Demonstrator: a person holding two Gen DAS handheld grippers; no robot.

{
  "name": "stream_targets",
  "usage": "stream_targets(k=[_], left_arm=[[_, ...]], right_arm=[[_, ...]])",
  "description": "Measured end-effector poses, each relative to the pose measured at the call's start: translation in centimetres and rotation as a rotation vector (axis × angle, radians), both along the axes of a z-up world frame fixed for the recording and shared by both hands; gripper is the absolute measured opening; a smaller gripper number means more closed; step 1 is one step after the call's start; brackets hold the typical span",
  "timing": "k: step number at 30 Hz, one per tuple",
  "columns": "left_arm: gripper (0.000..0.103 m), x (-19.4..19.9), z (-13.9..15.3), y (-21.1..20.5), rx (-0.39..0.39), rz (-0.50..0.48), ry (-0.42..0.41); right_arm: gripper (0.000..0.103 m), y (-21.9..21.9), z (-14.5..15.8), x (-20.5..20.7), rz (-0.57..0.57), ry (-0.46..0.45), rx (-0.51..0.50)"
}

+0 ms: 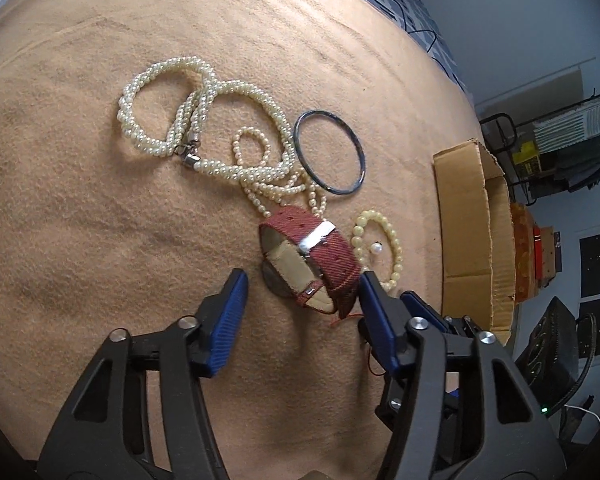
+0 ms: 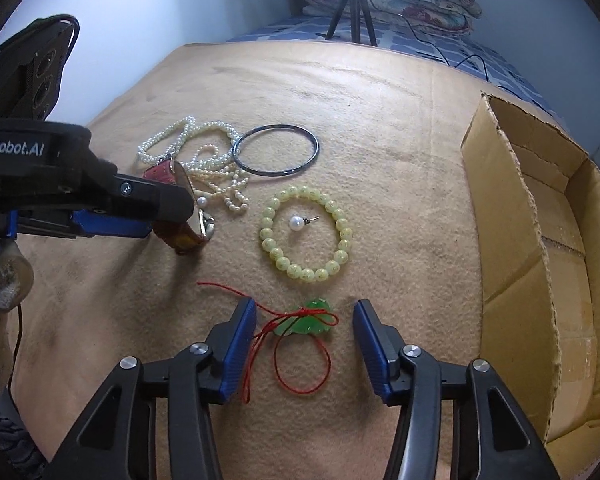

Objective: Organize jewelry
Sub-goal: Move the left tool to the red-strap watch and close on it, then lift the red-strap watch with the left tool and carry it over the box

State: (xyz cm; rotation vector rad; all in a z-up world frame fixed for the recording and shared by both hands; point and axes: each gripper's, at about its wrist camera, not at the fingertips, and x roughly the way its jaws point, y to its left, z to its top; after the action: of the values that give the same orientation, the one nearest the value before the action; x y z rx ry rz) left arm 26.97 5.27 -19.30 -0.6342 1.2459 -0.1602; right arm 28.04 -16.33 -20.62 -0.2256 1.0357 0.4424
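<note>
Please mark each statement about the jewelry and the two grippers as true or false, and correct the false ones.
1. The left gripper is open around the red watch. True.
2. The right gripper is shut on the green pendant. False: its fingers stand open on either side.
3. A pearl earring lies inside the yellow bead bracelet. True.
4. The dark bangle is in the cardboard box. False: it lies on the blanket.
</note>
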Motion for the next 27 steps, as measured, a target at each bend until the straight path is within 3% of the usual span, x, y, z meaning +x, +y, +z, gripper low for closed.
stream_targets(k=[4, 8, 16, 21, 27], left_arm=[[0.039, 0.2, 0.5, -0.8, 0.002, -0.021, -0.018], [0.019, 0.1, 0.9, -1.6, -0.003, -0.049, -0.036], [0.016, -0.7, 1.2, -1.3, -0.015, -0.06, -0.047], [0.007, -1.1, 1.8, -0.4, -0.031, -0.054, -0.058], [0.006, -1.5, 2.6, 0.1, -0.038, -0.05, -0.075]], right_arm=[[0.038, 0.2, 0.0, 0.2, 0.012, 0.0, -0.002], [0.034, 0.0, 0.1, 0.2, 0.021, 0.014, 0.019], [0.033, 0.1, 0.6, -0.4, 0.039, 0.004, 0.025], [0.033, 0.2, 1.5, -0.8, 0.052, -0.008, 0.049], [0.033, 0.3, 2.5, -1.4, 0.068, -0.023, 0.066]])
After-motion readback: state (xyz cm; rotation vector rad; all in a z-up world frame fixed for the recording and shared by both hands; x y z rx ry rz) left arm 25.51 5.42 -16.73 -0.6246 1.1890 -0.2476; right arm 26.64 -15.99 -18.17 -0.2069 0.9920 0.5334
